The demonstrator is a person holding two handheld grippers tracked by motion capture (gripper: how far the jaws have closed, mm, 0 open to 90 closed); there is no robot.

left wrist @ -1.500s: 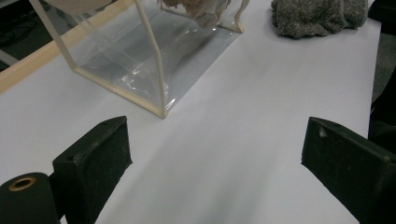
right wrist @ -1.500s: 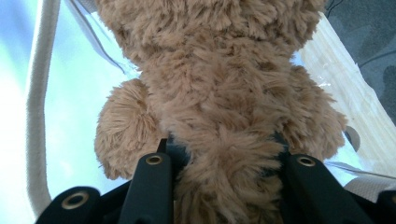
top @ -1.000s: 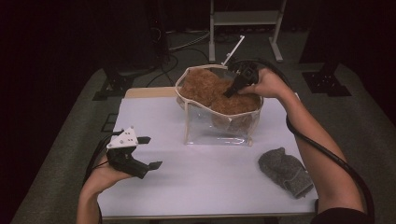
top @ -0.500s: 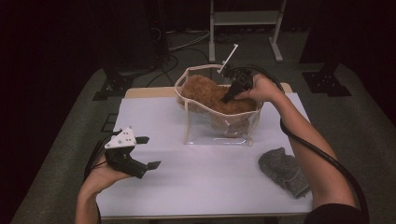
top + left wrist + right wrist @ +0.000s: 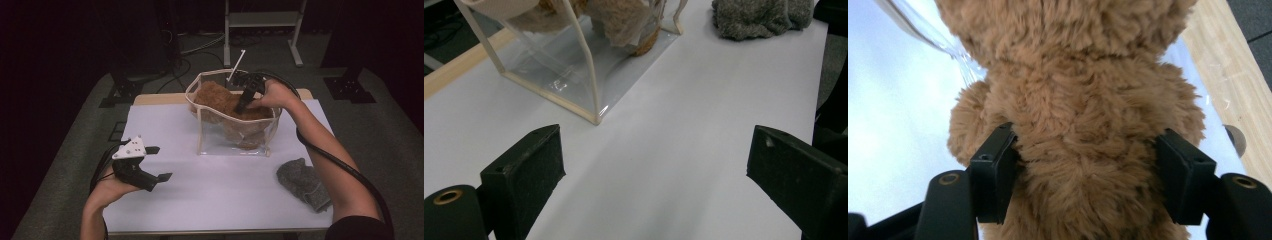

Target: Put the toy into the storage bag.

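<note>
Inside the clear plastic zip bag [image 5: 234, 134] at the table's far side, right tongs [image 5: 244, 104] clamped around the fluffy brown teddy bear [image 5: 1083, 120], apparently mid-stuffing, next likely needing a deeper push, left tongs [image 5: 155, 162] idle and wide open, holding nothing.

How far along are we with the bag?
Done: the plush bear sits inside the clear bag. In hand: the right gripper has its jaws around the bear's body. Left: the grey cloth lies outside on the table; the left gripper hovers open.

White-topped table [image 5: 200, 200] with a wooden strip along the far edge. Sitting on it is a clear plastic bag [image 5: 235, 137] near the back, plus a grey cloth [image 5: 302, 182] crumpled near the right front.
</note>
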